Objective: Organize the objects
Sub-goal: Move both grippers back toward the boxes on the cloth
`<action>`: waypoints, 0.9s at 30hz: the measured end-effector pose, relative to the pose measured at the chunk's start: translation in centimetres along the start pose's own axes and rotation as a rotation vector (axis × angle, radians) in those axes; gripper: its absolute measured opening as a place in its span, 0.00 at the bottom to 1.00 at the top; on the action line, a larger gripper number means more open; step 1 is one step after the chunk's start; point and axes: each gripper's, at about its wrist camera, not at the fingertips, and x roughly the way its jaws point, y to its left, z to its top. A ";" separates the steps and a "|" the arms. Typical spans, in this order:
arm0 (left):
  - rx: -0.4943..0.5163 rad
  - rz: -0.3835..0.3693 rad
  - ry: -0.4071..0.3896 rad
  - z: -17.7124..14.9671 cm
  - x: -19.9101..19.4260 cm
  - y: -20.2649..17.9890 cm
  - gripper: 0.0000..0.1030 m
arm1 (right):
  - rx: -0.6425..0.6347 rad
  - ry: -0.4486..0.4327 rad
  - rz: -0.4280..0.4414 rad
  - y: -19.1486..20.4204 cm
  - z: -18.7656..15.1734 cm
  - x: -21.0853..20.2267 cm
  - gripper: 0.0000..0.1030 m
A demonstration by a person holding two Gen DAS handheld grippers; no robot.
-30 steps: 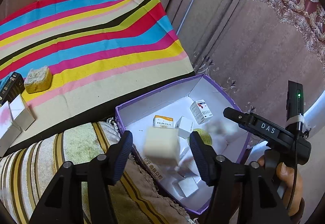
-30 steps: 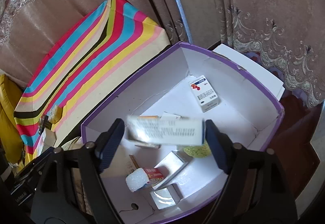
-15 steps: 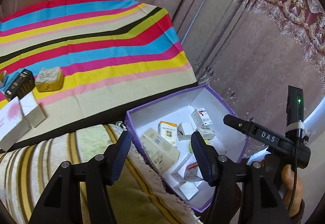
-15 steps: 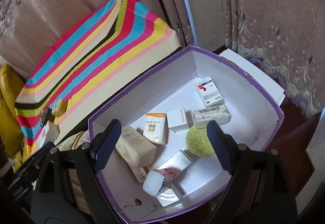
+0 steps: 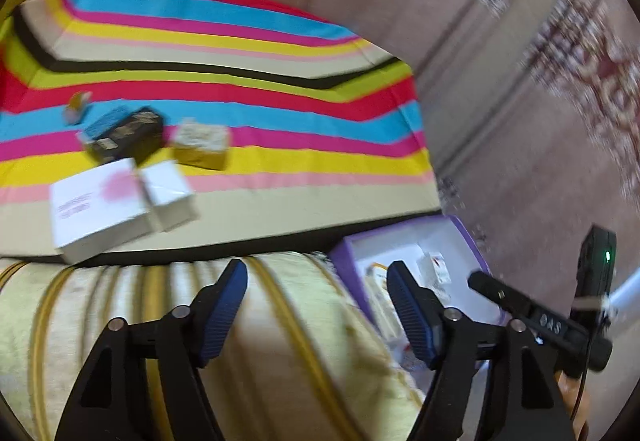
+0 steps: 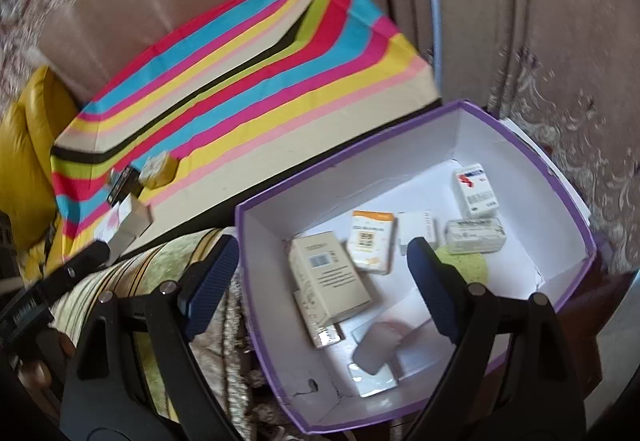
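Both tongs are empty, so the step in hand reads as the turn away from the purple box (image 6: pixel 568 177) toward the things not yet put away on the striped cloth (image 5: pixel 280 53); the next move calls for choosing one of them, squaring the jaws to its narrow sides and closing gently (these are light cartons, likely to skid if nudged). Going left to right in the left wrist view: a small orange-and-white item (image 5: pixel 78 106) lies farthest left, too blurred to name; then a black box (image 5: pixel 128 133); below it a large white box with a pink mark (image 5: pixel 96 207), touching a smaller white box (image 5: pixel 168 193); then a yellowish block (image 5: pixel 202 143) just right of the black one; all sit on the cloth, well apart from the left gripper (image 5: pixel 316 305), which hangs over the striped cushion (image 5: pixel 280 341) with nothing between its jaws, which have just been opening wider and stand roughly half spread; the purple box lies to its right. In the right wrist view the right gripper (image 6: pixel 320 281) is spread wide and holds nothing, its left finger over the cushion and its right over the purple box, where a tan carton (image 6: pixel 330 277), an orange-topped carton (image 6: pixel 370 241), a red-and-white carton (image 6: pixel 476 191) and a green ball (image 6: pixel 468 265) already lie.
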 end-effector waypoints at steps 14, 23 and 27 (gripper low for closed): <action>-0.321 0.226 -0.033 2.0 -2.1 10.9 0.82 | -0.162 0.095 0.088 8.2 -1.6 3.0 0.87; -0.330 0.340 0.054 3.8 1.5 12.5 0.84 | -0.257 0.104 0.093 11.9 -1.7 4.1 0.88; -0.305 0.409 0.074 4.4 2.5 12.2 0.86 | -0.284 0.106 0.092 13.0 -1.6 4.4 0.89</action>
